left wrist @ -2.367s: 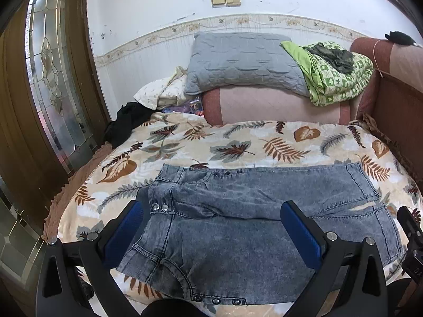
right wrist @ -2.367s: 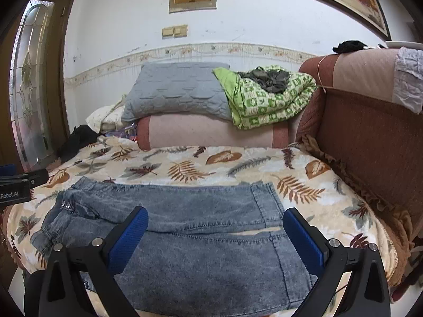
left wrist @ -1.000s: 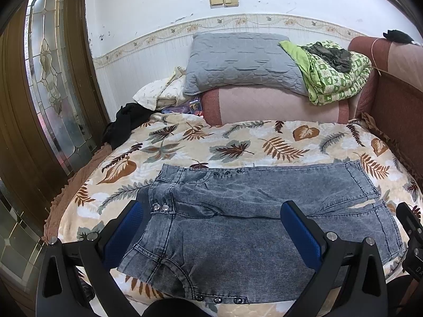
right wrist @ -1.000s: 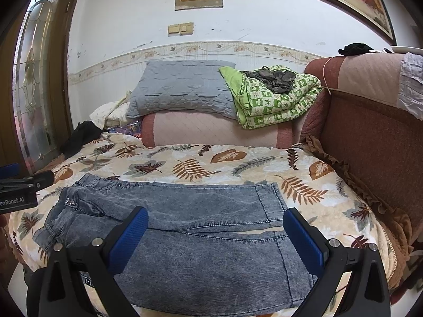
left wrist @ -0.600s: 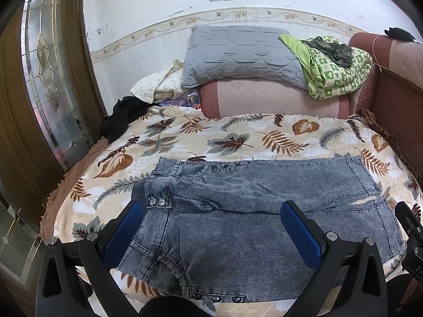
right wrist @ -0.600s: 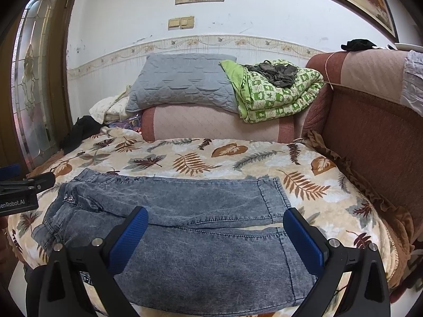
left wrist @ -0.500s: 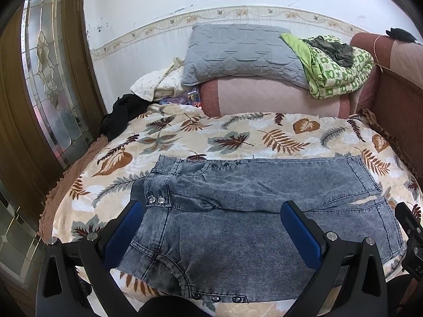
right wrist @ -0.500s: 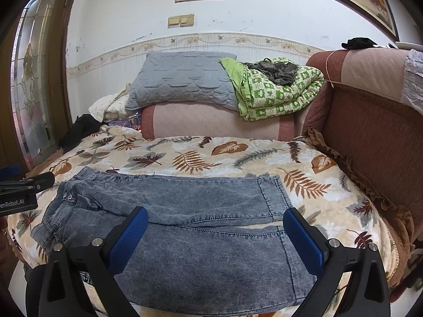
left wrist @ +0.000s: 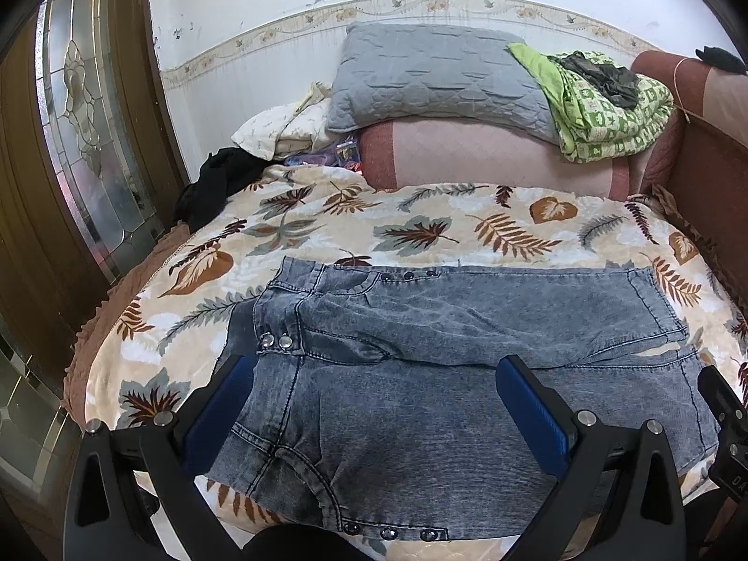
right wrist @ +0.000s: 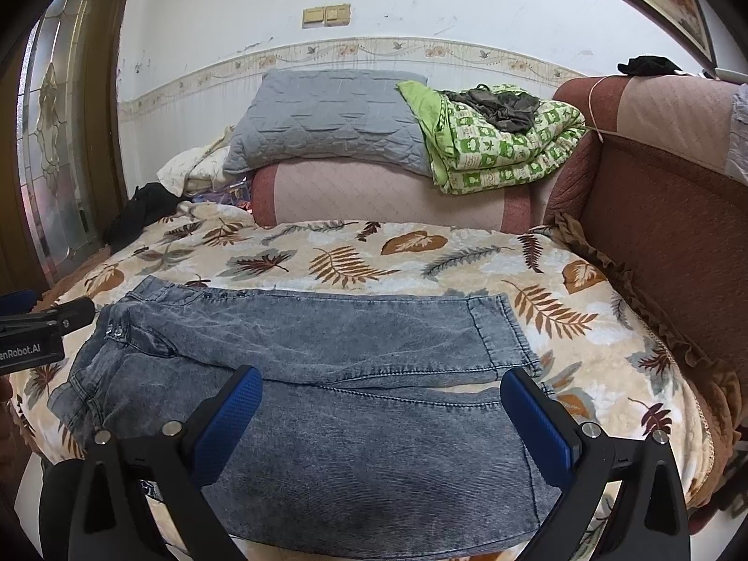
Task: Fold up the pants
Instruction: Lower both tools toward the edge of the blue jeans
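Note:
Grey-blue denim pants [left wrist: 444, 374] [right wrist: 336, 374] lie flat across a leaf-print bedspread, waistband with metal snaps at the left, leg hems at the right, the two legs side by side. My left gripper [left wrist: 374, 402] hovers open above the waist and near leg, its blue pads wide apart with nothing between them. Over the near leg toward the hem end, my right gripper [right wrist: 381, 413] is likewise open and empty. The left gripper's body [right wrist: 32, 327] shows at the right wrist view's left edge.
A leaf-print bedspread [left wrist: 467, 233] [right wrist: 374, 252] covers the bed. At the back are a grey pillow [left wrist: 435, 79], a pink bolster [right wrist: 383, 191] and a folded green blanket [right wrist: 495, 140]. A padded brown headboard [right wrist: 664, 215] rises on the right, a glass-panelled door [left wrist: 84, 149] on the left.
Both cameras drifted slightly, so the pants sit a little differently in view. The pants lie unchanged and both grippers stayed open.

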A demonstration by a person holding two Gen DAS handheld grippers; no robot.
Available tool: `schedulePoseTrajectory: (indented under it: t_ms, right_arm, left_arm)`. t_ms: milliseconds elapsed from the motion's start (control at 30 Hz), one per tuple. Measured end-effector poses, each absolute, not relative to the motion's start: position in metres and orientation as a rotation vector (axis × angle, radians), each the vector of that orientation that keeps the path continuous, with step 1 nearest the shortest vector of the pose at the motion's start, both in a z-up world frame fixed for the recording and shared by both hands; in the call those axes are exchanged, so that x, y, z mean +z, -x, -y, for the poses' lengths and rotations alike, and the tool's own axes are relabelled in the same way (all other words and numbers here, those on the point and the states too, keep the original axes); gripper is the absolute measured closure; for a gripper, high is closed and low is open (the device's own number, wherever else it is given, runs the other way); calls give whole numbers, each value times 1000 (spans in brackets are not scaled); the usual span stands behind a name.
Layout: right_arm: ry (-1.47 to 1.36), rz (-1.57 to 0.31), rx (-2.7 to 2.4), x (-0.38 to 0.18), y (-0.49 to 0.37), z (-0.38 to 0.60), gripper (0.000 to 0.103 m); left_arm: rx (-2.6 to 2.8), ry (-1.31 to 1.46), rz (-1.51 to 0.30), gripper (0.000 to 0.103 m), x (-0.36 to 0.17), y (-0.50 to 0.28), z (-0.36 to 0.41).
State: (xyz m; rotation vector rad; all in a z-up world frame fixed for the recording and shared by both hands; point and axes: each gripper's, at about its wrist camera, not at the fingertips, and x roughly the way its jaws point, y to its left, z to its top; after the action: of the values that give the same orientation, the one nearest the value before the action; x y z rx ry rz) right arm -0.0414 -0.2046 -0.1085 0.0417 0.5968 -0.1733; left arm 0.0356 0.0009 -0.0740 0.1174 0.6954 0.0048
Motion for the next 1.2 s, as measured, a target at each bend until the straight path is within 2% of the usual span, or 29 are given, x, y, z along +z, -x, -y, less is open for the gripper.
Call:
schedulePoseTrajectory:
  t_ms: [400, 800, 1200]
  right_arm:
    - [-91, -697, -217, -143, 17, 229, 0]
    - [-276, -771, -317, -168, 0, 295, 0]
    - [-260, -778, -304, -187, -9, 293, 0]
  left_arm:
    - [18, -136, -827, 0, -121, -64, -7]
    - [35, -133, -902, 0, -152, -87, -15]
    - [30, -182, -915, 0, -156, -95, -3]
